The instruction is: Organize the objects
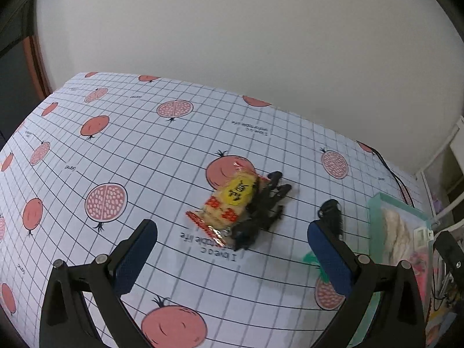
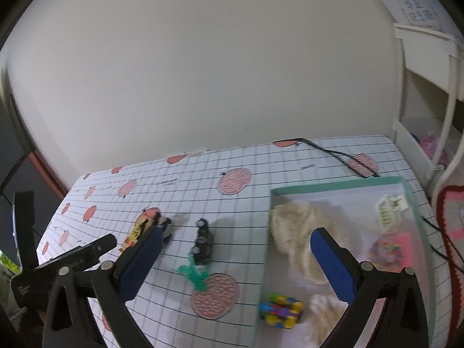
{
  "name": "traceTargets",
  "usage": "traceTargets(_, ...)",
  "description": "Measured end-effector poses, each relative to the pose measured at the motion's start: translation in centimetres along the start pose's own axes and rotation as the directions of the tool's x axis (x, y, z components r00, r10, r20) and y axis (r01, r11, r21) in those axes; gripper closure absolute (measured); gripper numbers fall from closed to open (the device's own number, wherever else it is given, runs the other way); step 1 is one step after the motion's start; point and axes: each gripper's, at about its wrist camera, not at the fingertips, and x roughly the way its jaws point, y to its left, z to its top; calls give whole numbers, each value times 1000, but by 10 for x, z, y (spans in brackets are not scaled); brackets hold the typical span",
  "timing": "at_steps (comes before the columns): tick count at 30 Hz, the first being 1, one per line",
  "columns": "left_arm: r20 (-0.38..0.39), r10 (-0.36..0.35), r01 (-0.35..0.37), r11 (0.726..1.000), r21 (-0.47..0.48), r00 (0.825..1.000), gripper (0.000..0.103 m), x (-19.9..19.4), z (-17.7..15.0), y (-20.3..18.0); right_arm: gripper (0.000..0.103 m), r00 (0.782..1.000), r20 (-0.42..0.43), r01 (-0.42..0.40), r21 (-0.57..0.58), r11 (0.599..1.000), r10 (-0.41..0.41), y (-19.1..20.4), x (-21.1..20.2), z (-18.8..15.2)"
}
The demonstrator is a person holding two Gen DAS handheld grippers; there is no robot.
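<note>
Lying flat on the worktop [image 1: 87, 145], the snack packet [image 1: 224, 206] looked light, crinkly, slippery; your left gripper [image 1: 232, 249], wide open and empty, suited its sealed edge.

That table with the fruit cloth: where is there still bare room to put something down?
The table is free along its far and left stretches, left of the snack packet. It is crowded from that packet past the black clip and green piece to the tray, which is fairly full.

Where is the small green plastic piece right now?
In the right wrist view the green plastic piece lies on the tablecloth, between the black toy car and the teal tray.
</note>
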Motion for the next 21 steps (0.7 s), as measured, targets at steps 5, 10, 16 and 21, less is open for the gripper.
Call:
traceTargets(5,14,9,-9,1000,26,1000,0,5,3,7,2,999,-31,-30,-16,999,29,21,13,-3)
traceTargets(10,7,-14,14,999,33,1000,0,19,3,11,6,995,-80,-57,-58,997,52,41,32,-10)
traceTargets(16,-41,0,2,999,50,999,1,41,5,18,8,983,-178,-56,-86,995,40,52,61,-24)
traceTargets(21,-77,26,-21,998,66,997,5,54,2,26,9,973,-227,-57,-94,994,35,54,76,-32)
